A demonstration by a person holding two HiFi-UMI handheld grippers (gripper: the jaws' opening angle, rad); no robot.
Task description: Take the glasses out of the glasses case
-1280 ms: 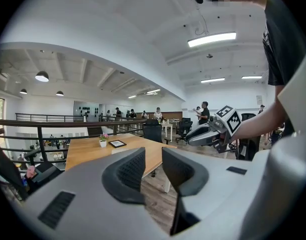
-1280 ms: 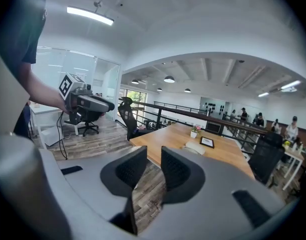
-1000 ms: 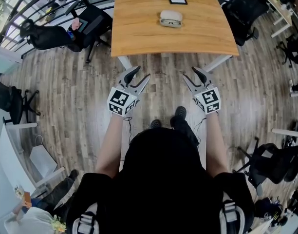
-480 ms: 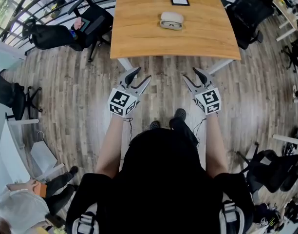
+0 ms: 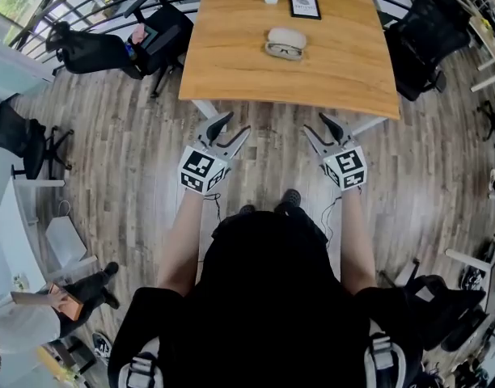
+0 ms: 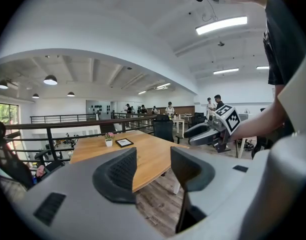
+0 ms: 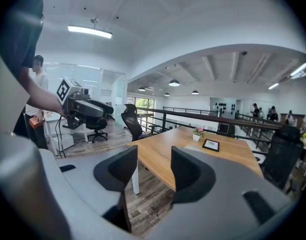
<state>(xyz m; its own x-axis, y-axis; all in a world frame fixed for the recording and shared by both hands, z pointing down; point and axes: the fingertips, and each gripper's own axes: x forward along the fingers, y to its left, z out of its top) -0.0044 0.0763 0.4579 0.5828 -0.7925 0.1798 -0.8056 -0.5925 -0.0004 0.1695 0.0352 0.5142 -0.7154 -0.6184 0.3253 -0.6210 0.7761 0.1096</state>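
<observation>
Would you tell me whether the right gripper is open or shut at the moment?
Open: the right gripper has its jaws apart, with nothing between them.

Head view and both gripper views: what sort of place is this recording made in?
Probably an open-plan office: a large wooden table with black swivel chairs around it, wood-look flooring, and long strip lights on the ceiling.

No legible text, framed card [image 5: 305, 5] on table [image 5: 231, 63] (print too small)
</observation>
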